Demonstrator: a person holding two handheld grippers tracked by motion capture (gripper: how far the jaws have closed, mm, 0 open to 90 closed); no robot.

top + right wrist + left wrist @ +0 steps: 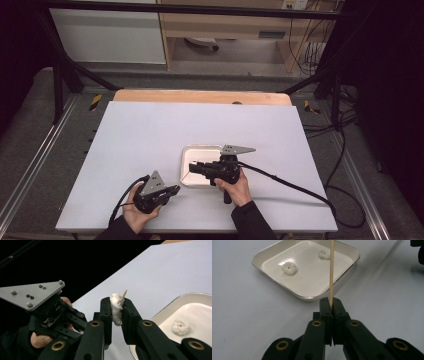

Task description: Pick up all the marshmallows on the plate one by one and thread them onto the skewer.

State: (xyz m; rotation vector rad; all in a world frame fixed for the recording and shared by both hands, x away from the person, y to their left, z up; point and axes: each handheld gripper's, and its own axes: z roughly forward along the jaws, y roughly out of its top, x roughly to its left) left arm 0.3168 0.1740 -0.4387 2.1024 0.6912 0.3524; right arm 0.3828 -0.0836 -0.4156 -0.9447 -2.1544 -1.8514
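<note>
Here you hold the skewer (331, 272) in your left gripper (331, 303), its jaws pinched tight on the stick's lower end, so the rest rises free and straight — a fixed spike to thread onto. Your right gripper (117, 311) is clamped on a white puffed piece (115, 307), squeezing it from both sides; the skewer's pointed tip (123, 295) already pokes out past the piece, so it looks pierced through. Gripping the piece by its flanks leaves its middle open for the stick, which is likely why you hold it that way.

From the high view, your left gripper (159, 192) sits near the table's front edge, and your right gripper (200, 169) reaches left over the tray (186, 176) toward it. The tray (307, 298) lies just beyond the left jaws, close at hand, with two more pieces in it — one at its left (289, 267), one at the far side (324, 253) — kept within short reach for the next threading.
</note>
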